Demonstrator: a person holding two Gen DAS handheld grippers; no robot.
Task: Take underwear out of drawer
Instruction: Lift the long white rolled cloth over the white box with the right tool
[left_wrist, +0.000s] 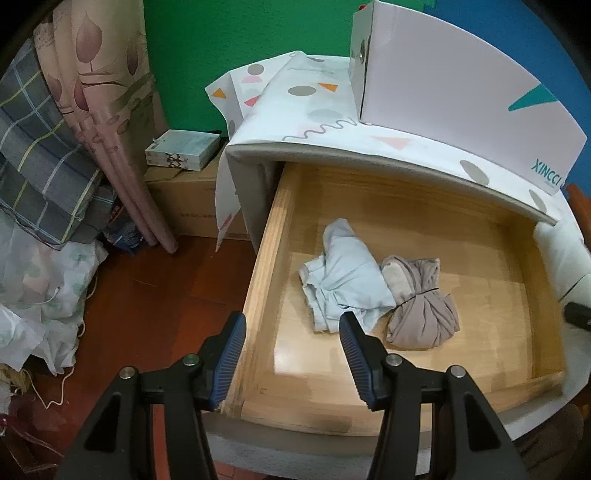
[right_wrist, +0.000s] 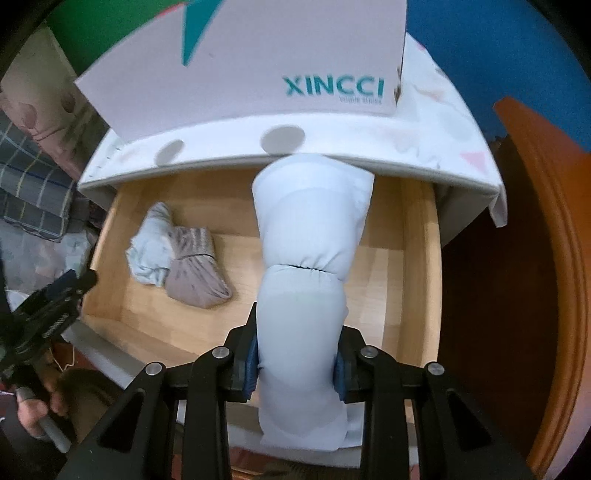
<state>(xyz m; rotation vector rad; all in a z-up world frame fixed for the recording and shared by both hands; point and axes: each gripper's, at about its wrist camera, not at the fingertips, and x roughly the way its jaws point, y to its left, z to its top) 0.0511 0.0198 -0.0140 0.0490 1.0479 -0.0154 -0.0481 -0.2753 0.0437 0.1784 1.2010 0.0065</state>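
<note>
The wooden drawer (left_wrist: 266, 236) stands pulled open. Inside lie a crumpled light blue underwear (left_wrist: 343, 280) and a taupe bundle (left_wrist: 421, 306) tied with a black band, touching side by side; both also show in the right wrist view (right_wrist: 151, 254) (right_wrist: 195, 273). My left gripper (left_wrist: 291, 328) is open and empty, above the drawer's front left corner. My right gripper (right_wrist: 299, 365) is shut on a rolled pale blue underwear bundle (right_wrist: 310, 229) with a black band round its middle, held above the drawer's front edge (right_wrist: 122, 369).
A white XINCCI box (left_wrist: 461, 96) stands on the patterned cloth (left_wrist: 314, 122) over the cabinet top. Folded bedding (left_wrist: 44, 155), bags and cartons lie on the red floor (left_wrist: 155, 302) to the left. An orange-brown wooden panel (right_wrist: 546, 229) stands at the right.
</note>
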